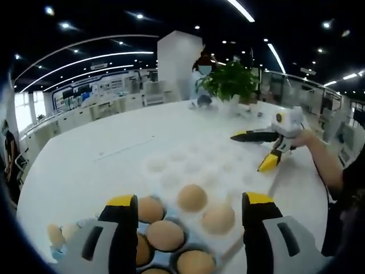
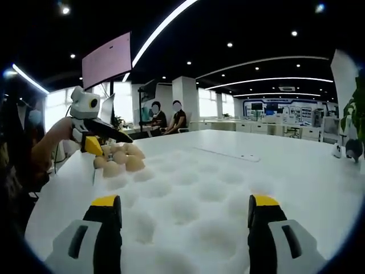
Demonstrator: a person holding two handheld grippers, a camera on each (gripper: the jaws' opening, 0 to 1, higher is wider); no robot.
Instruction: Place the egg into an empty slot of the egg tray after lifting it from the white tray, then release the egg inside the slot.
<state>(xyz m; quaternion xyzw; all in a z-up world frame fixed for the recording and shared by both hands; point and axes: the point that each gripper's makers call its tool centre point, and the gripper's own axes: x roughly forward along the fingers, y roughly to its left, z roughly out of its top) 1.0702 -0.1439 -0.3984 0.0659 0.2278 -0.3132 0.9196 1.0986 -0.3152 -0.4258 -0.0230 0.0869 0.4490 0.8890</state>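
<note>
A white egg tray (image 1: 171, 165) with many empty round slots lies on the table. Several brown eggs (image 1: 192, 197) sit at its near end, just ahead of my left gripper (image 1: 190, 200), whose jaws stand wide apart and hold nothing. More eggs (image 1: 165, 235) rest in dark-rimmed cups between those jaws. My right gripper (image 1: 249, 153), held by a hand, hovers open over the tray's far right side. In the right gripper view, my right gripper (image 2: 183, 200) is open above empty slots of the tray (image 2: 188, 194). The eggs (image 2: 121, 160) cluster at the far left under my open left gripper (image 2: 111, 145).
The big white round table (image 1: 85, 160) stretches out around the tray. A potted plant (image 1: 228, 80) stands at its far edge, with a person behind it. Two people (image 2: 165, 117) sit at the table's far side. Two more eggs (image 1: 57, 234) lie at the lower left.
</note>
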